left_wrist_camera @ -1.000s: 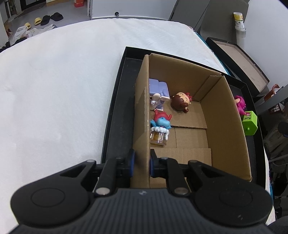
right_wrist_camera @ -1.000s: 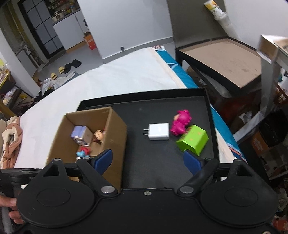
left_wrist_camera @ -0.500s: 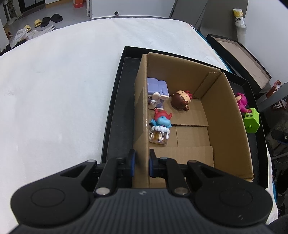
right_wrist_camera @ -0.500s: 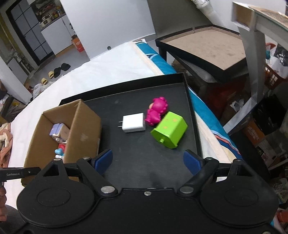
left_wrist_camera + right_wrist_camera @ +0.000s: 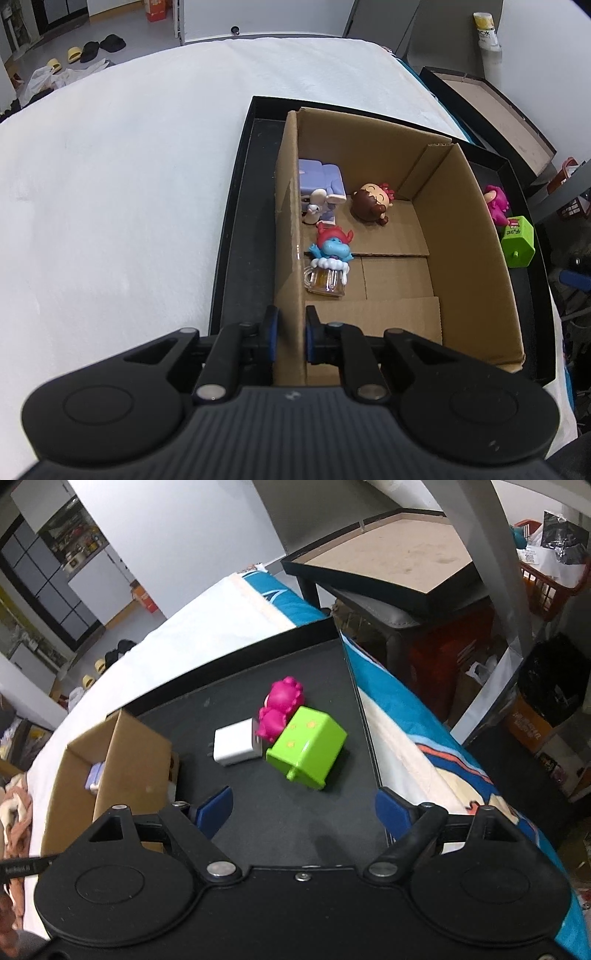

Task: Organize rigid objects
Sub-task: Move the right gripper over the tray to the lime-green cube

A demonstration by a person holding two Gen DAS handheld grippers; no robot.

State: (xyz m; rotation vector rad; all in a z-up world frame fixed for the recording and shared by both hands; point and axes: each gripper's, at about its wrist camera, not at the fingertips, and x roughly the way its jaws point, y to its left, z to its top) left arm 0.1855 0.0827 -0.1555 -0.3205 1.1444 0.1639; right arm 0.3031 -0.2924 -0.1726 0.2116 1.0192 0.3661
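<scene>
My left gripper [image 5: 288, 338] is shut on the left wall of a cardboard box [image 5: 476, 236] that stands on a black tray [image 5: 240, 206]. In the box lie a purple toy [image 5: 319, 181], a brown-haired figure [image 5: 371, 203] and a blue figure with a beer mug [image 5: 328, 262]. My right gripper [image 5: 304, 806] is open and empty above the tray [image 5: 295, 823]. Ahead of it lie a white charger [image 5: 236, 742], a pink figure [image 5: 280, 707] and a green block toy [image 5: 308, 747]. The box [image 5: 125, 760] is at its left.
The tray lies on a white bed cover [image 5: 110, 184]. A second black tray with a brown bottom [image 5: 388, 557] stands on a stool beyond the bed's right edge. Clutter and a red basket [image 5: 546, 579] sit at the far right.
The right gripper has moved right and closer to the charger, pink figure and green block. The left gripper keeps its hold on the box wall; its view has shifted only slightly.
</scene>
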